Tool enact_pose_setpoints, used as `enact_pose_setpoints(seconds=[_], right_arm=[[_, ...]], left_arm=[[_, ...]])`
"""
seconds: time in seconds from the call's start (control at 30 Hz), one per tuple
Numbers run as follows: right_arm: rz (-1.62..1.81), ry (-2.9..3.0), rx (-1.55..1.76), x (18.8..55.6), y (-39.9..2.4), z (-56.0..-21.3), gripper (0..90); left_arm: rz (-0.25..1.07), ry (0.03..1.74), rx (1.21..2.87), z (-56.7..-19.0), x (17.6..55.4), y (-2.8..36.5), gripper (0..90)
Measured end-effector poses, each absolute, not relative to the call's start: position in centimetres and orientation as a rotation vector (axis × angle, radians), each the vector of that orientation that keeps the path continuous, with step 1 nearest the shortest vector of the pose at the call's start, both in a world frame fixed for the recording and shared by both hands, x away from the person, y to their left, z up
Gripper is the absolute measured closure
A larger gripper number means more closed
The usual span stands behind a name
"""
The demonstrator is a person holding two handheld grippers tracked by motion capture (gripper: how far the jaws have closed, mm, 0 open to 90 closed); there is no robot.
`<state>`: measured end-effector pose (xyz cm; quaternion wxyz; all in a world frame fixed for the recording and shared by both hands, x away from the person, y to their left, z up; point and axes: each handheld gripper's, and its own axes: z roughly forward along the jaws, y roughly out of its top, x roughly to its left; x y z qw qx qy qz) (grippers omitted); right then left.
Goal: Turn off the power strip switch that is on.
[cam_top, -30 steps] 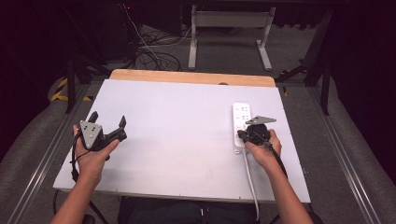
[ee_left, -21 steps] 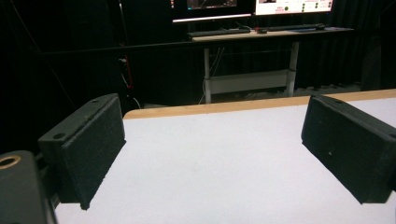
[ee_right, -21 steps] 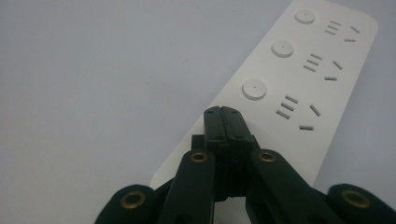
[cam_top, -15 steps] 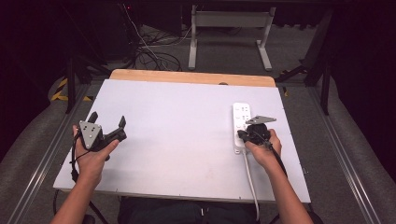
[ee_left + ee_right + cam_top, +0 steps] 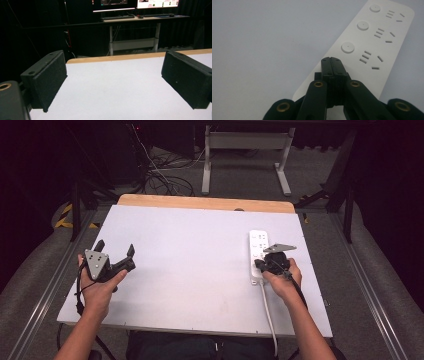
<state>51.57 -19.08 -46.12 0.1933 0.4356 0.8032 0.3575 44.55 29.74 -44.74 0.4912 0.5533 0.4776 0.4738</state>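
Note:
A white power strip (image 5: 259, 242) lies lengthwise at the right of the table, and up close (image 5: 372, 42) it shows three round buttons beside three socket groups. My right gripper (image 5: 258, 265) is shut with nothing between its jaws. Its tips (image 5: 331, 61) hang over the strip's near end, just short of the nearest button (image 5: 347, 47); whether they touch the strip I cannot tell. At the table's left, my left gripper (image 5: 115, 247) is held just above the surface. Its black pads (image 5: 47, 80) stand wide open over bare tabletop (image 5: 113, 82).
The white tabletop (image 5: 190, 255) has a wooden strip (image 5: 200, 202) along its far edge. The power strip's white cable (image 5: 267, 310) runs back off the near edge. Beyond the table are a desk frame (image 5: 245, 150), floor cables (image 5: 160, 175) and a desk with monitors (image 5: 140, 17).

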Motion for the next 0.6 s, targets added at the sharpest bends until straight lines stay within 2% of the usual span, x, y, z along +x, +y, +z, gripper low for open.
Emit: enact_pose_setpoints(seconds=[0.6], right_arm=[[0.971, 2.26, 1.198, 51.47, -18.96, -45.94, 90.0]], left_arm=[[1.149, 1.158, 1.346, -44.78, 44.69, 29.74, 6.6]])
